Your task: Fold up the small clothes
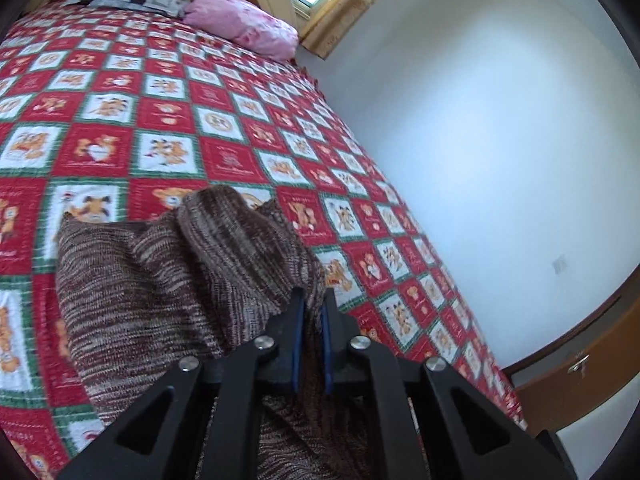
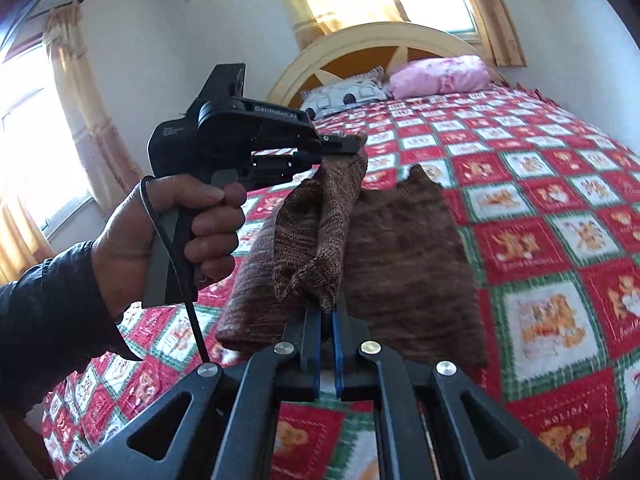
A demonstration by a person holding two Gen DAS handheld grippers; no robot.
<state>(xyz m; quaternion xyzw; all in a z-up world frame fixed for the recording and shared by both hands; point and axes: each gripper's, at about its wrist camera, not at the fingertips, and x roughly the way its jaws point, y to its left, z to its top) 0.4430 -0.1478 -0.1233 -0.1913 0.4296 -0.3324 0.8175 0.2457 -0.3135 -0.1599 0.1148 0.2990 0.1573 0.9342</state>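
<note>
On the bed's red teddy-bear quilt [image 2: 532, 240], well short of the pink pillow [image 2: 440, 76], lies a brown marled knit sweater [image 2: 404, 256], partly lifted. The left tool [image 2: 352, 145] and right tool [image 2: 326, 312] each pinch a bunched, ribbed edge of it.

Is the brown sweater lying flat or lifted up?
Partly lifted. Both tools, left and right, pinch the brown sweater, holding a bunched strip up while the rest lies on the quilt.
</note>
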